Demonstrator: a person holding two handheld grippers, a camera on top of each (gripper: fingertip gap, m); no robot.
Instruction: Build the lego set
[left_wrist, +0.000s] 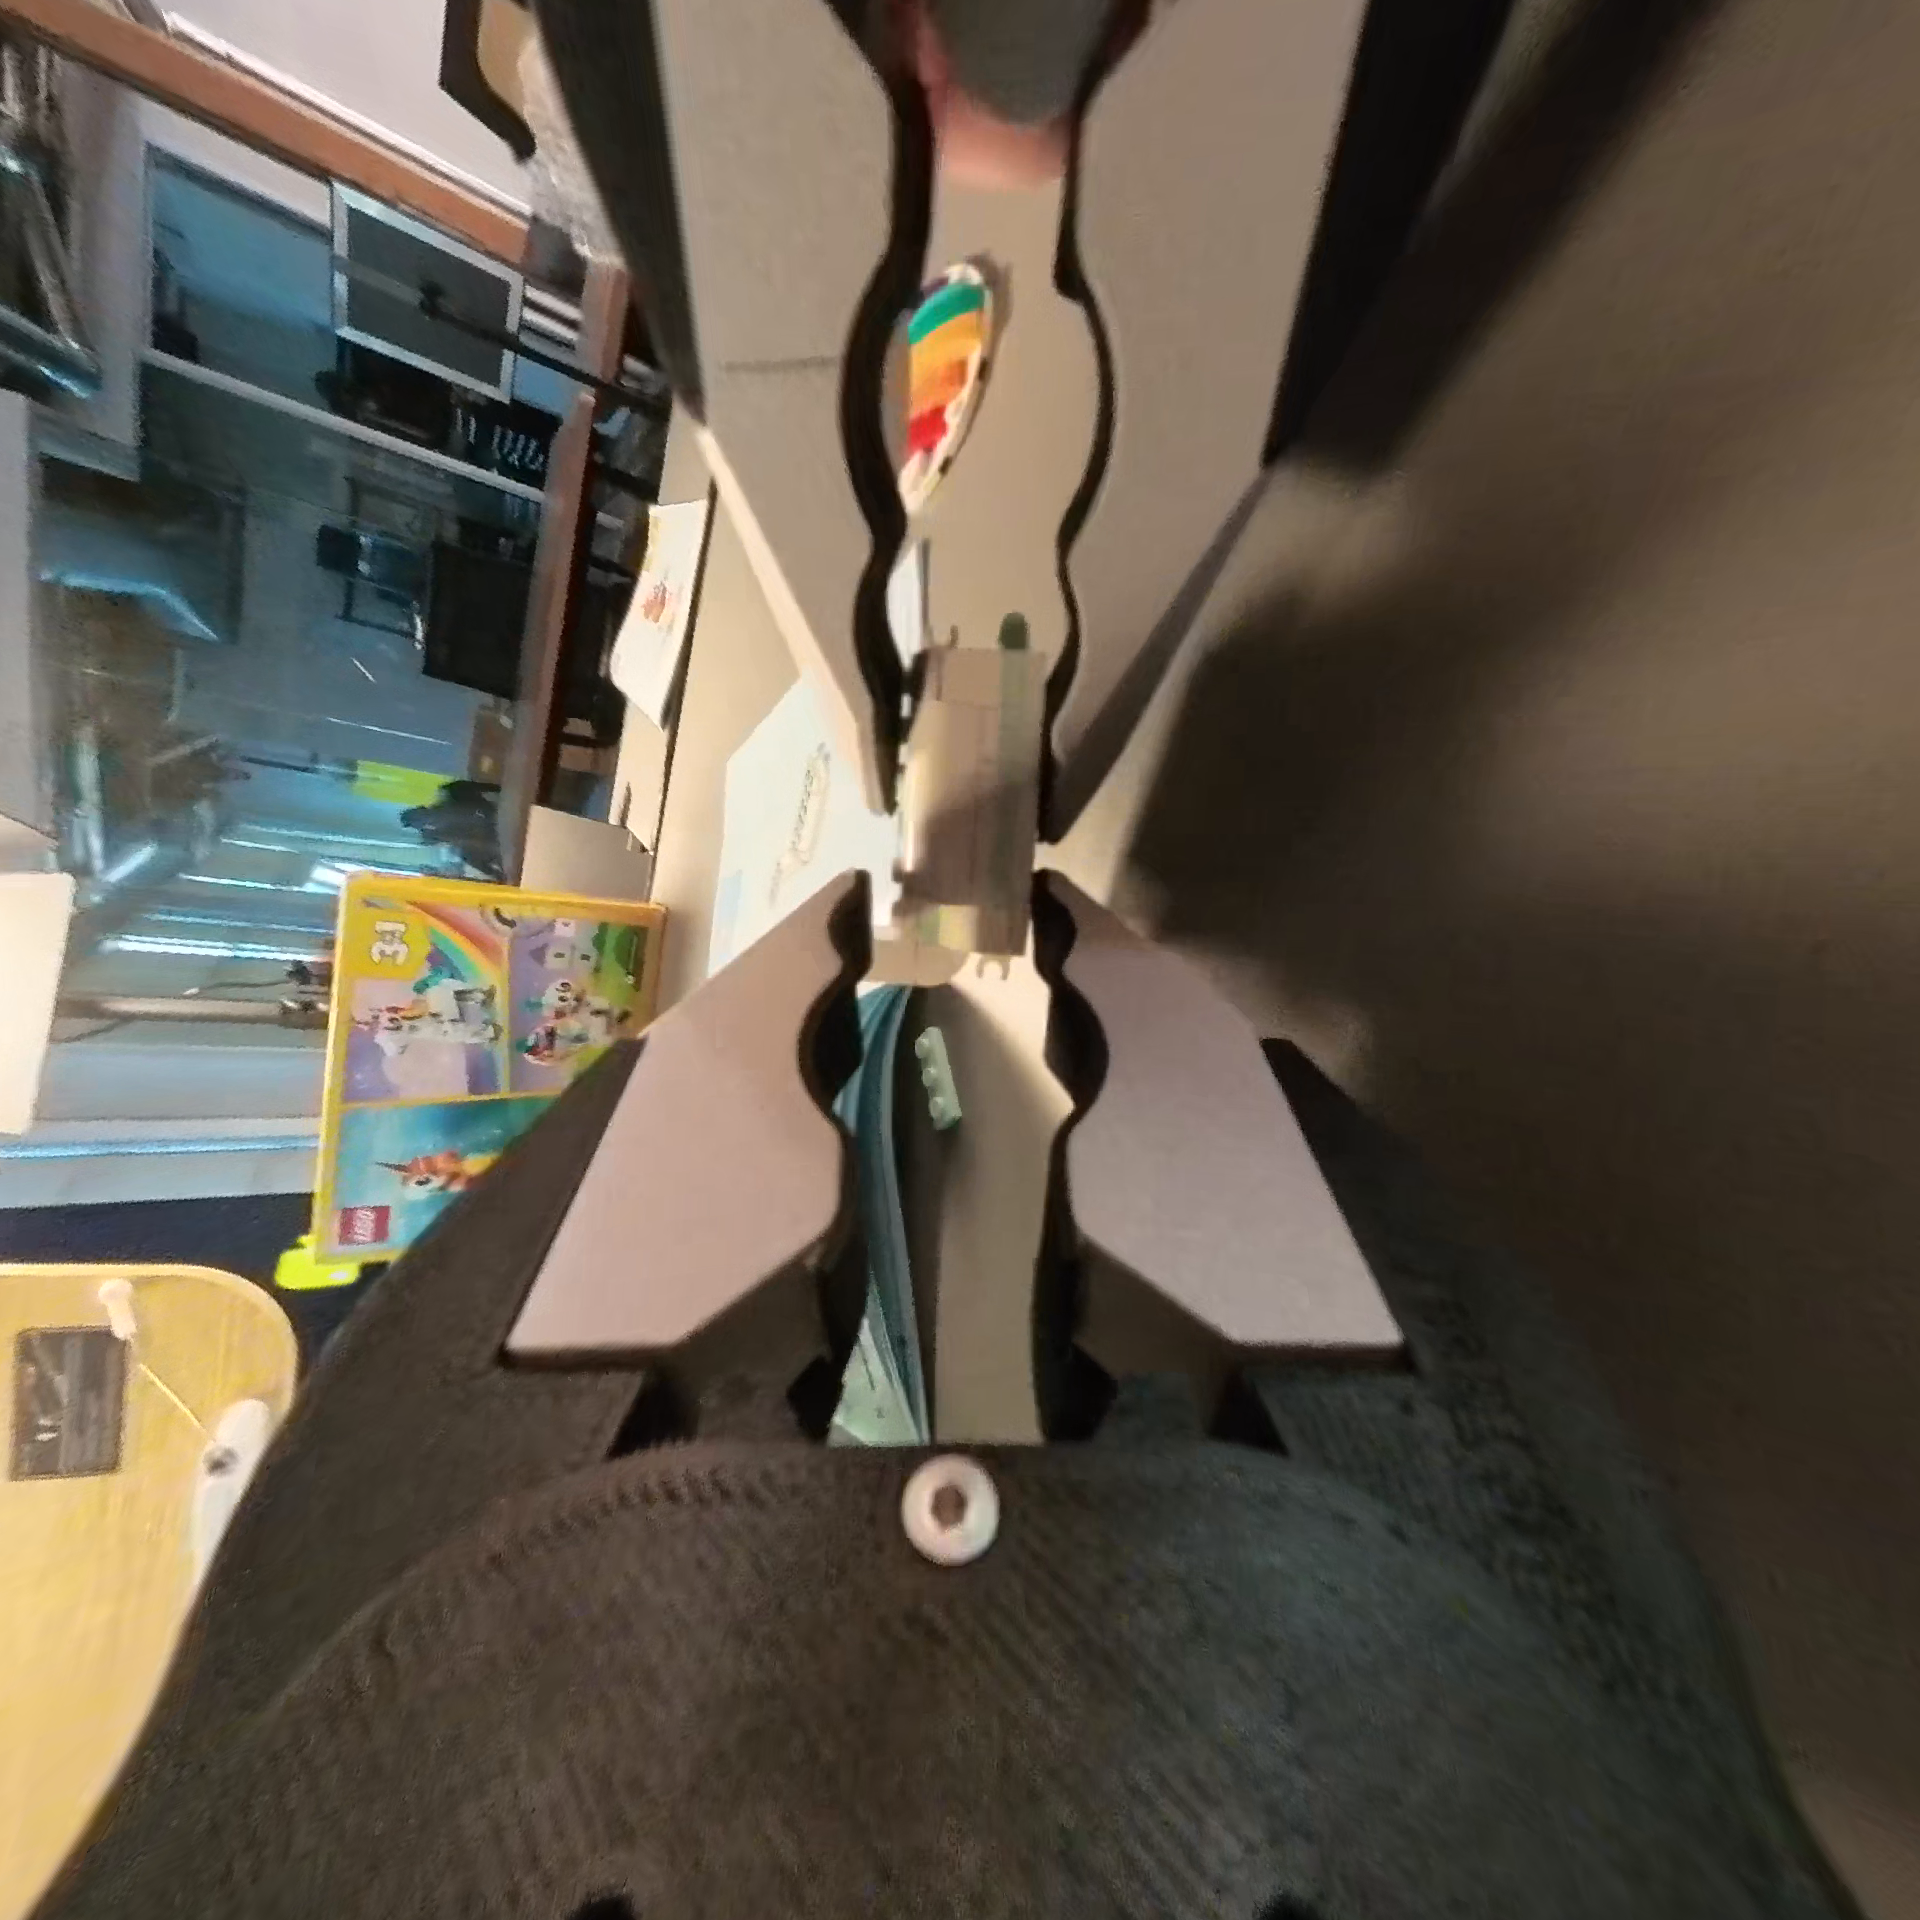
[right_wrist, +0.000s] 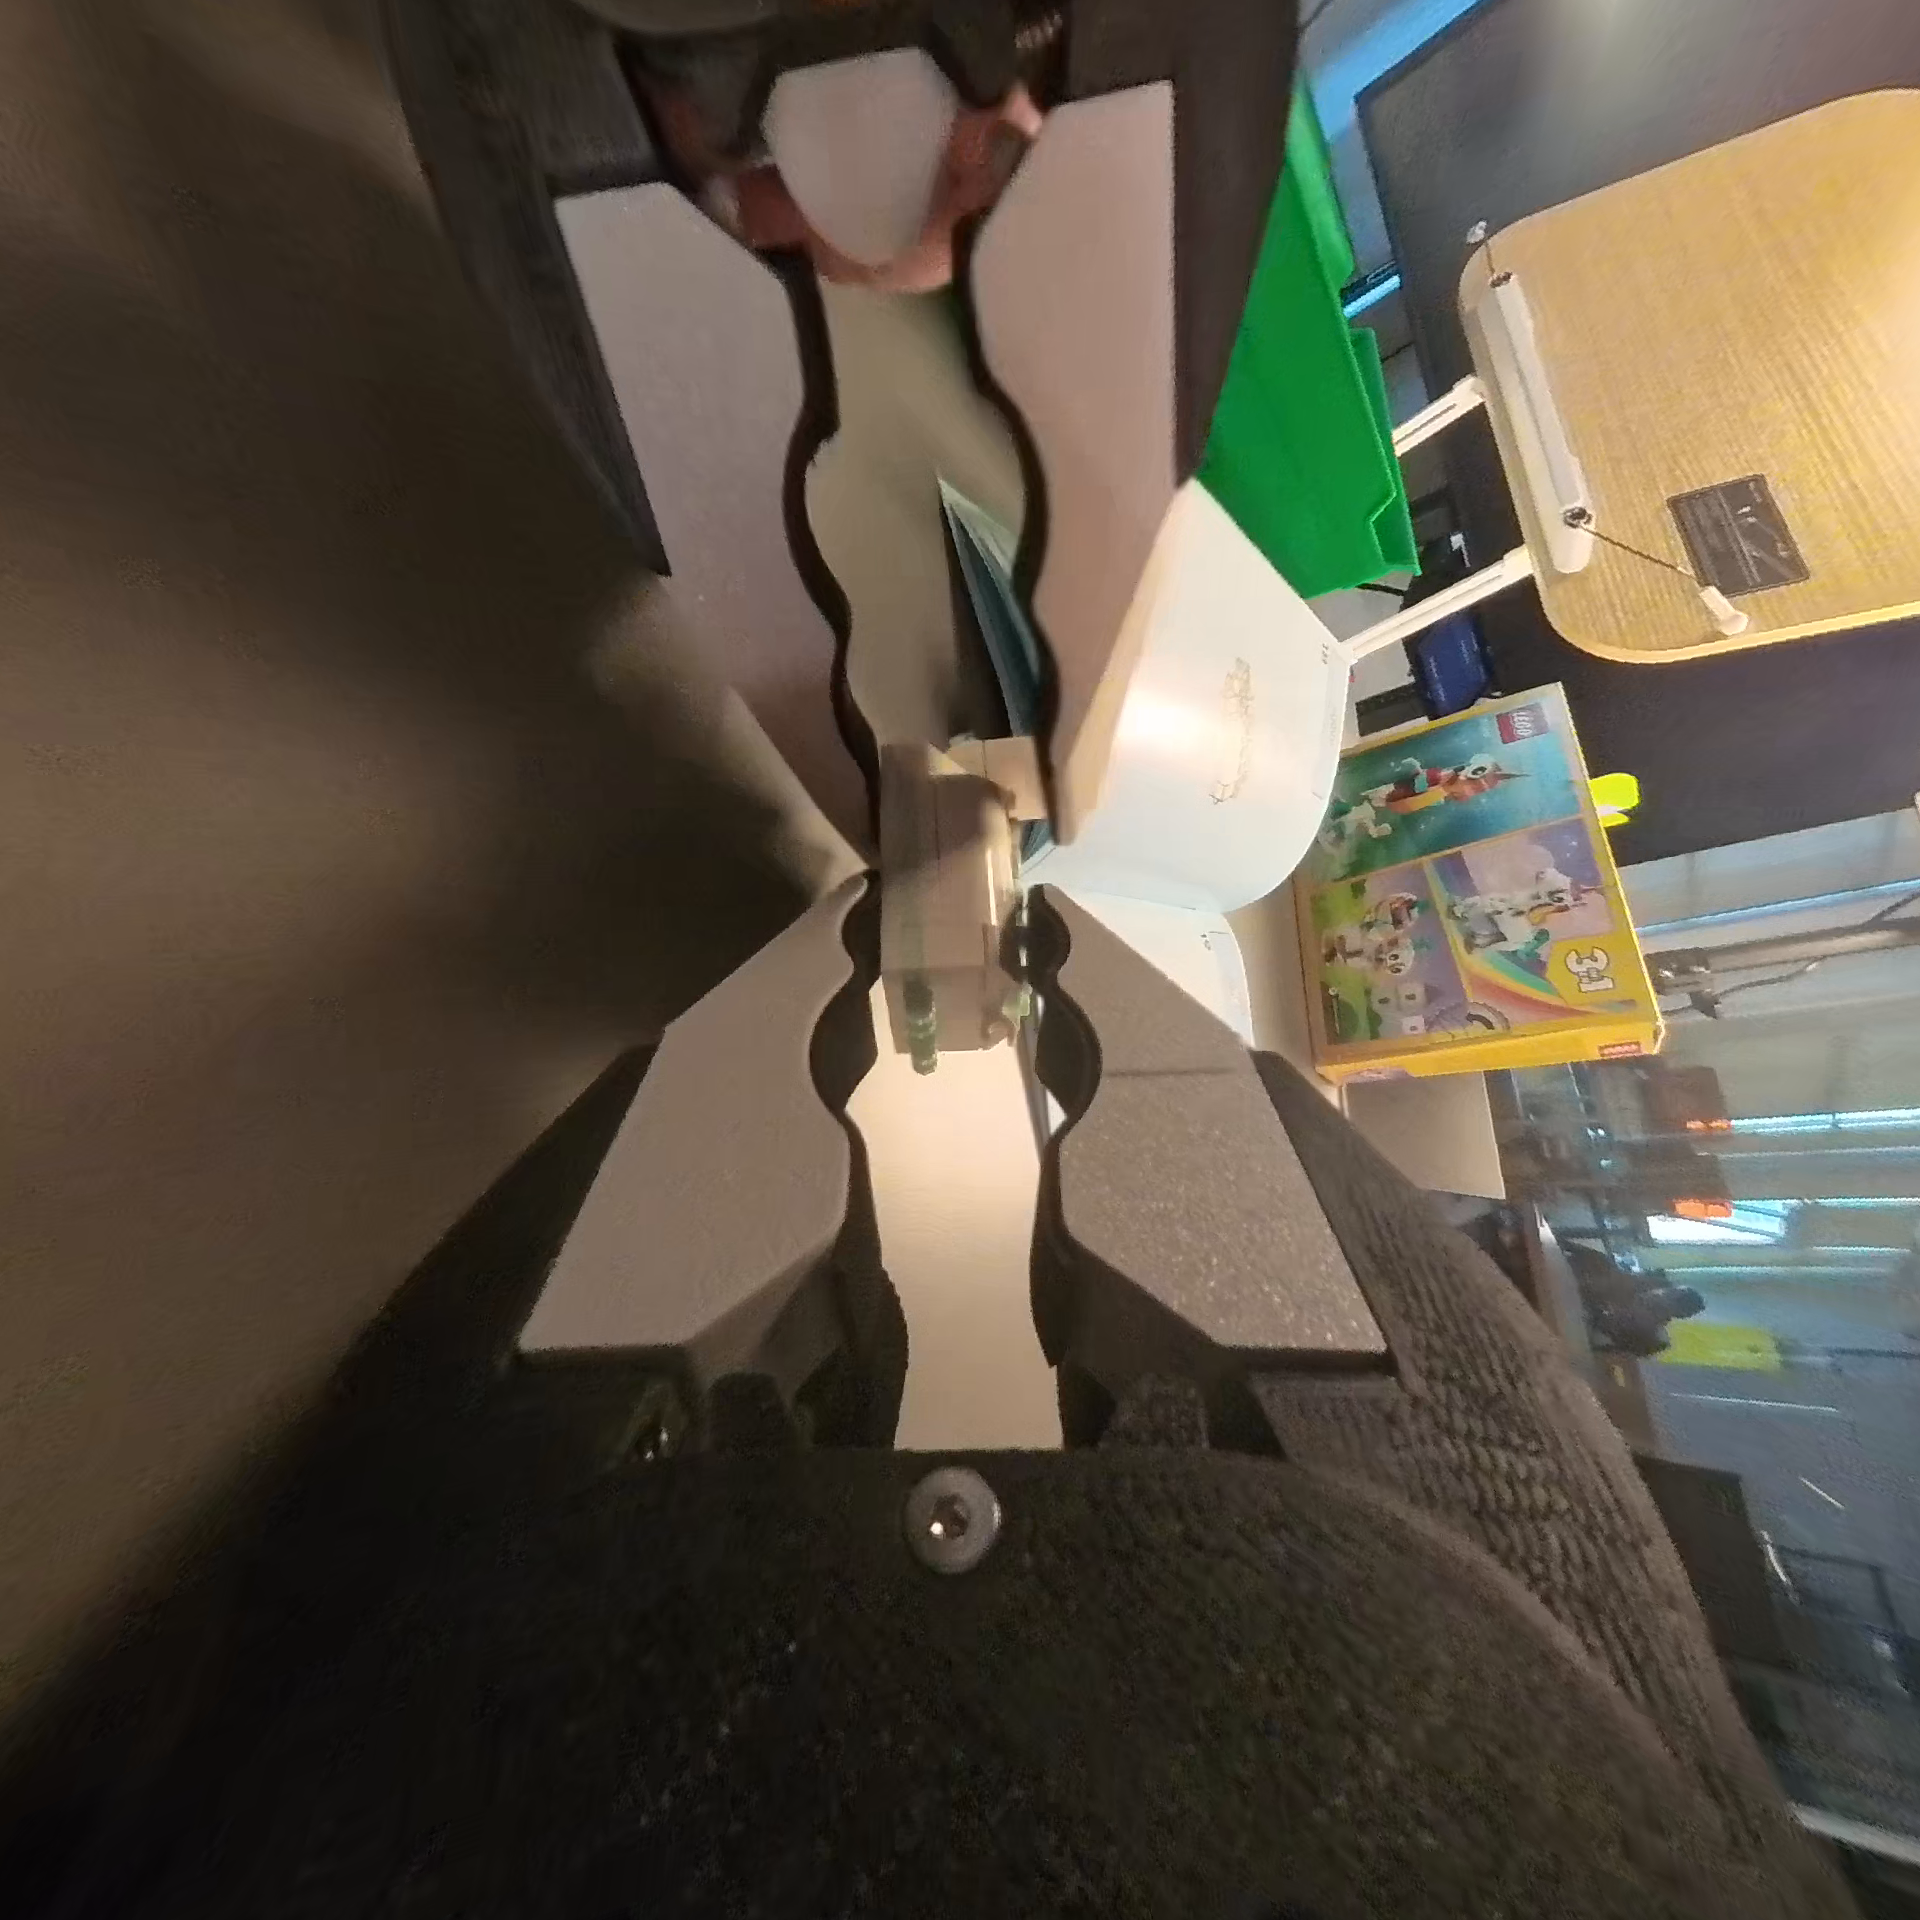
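Observation:
A small white lego assembly (left_wrist: 966, 769) with pale green parts is held in the air between my two grippers, which face each other tip to tip. My left gripper (left_wrist: 956, 914) is shut on its near end in the left wrist view. My right gripper (left_wrist: 966, 805) comes in from the far side and grips the other end. In the right wrist view my right gripper (right_wrist: 951, 914) is shut on the same assembly (right_wrist: 935, 883), with the left gripper (right_wrist: 956, 821) opposite. A loose pale green plate (left_wrist: 940, 1086) and a rainbow piece (left_wrist: 945, 374) lie on the table.
The yellow lego box (left_wrist: 488, 1060) stands at the table's edge, also in the right wrist view (right_wrist: 1455, 894). A teal instruction booklet (right_wrist: 992, 623), a white tray (right_wrist: 1195, 748) and a green bin (right_wrist: 1309, 436) sit nearby. A wooden chair back (right_wrist: 1714, 364) stands beyond the table. My two grippers' fingertips are within a few centimetres of each other. It is some 6 centimetres from my left tips to the loose pale green plate (left_wrist: 940, 1086).

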